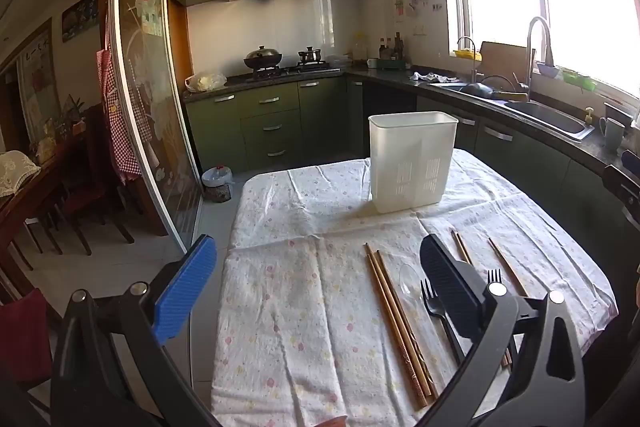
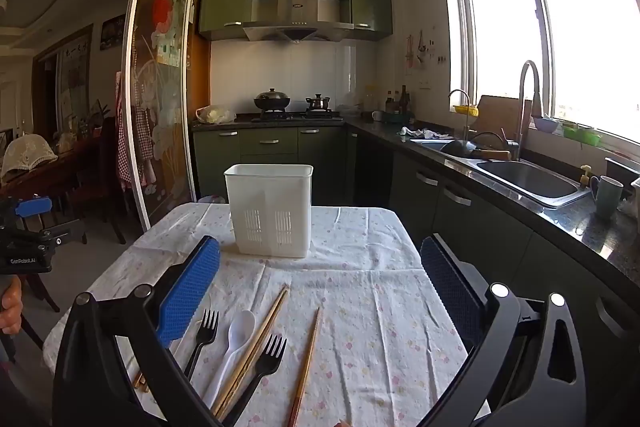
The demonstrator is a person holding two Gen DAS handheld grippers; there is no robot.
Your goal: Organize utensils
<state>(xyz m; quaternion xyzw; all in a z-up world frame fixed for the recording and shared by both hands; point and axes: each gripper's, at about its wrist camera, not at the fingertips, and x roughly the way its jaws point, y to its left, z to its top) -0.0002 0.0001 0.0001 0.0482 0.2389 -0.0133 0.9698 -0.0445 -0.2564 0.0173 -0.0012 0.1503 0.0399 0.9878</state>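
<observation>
A white slotted utensil holder point(image 1: 412, 163) stands upright at the far part of the cloth-covered table point(image 1: 304, 291); it also shows in the right wrist view point(image 2: 270, 209). Near the front lie wooden chopsticks point(image 1: 394, 319), a clear spoon point(image 1: 409, 279) and black forks point(image 1: 434, 307). The right wrist view shows two black forks point(image 2: 204, 337) point(image 2: 266, 361), a white spoon point(image 2: 236, 341), a chopstick pair point(image 2: 260, 335) and a single chopstick point(image 2: 308, 359). My left gripper point(image 1: 320, 291) is open and empty above the table. My right gripper point(image 2: 320, 295) is open and empty above the utensils.
A counter with a sink point(image 2: 528, 179) and a mug point(image 2: 608, 197) runs along the right. A stove with pots point(image 2: 296, 107) stands at the back. A glass sliding door point(image 1: 152, 99) and dining chairs point(image 1: 92, 195) are on the left.
</observation>
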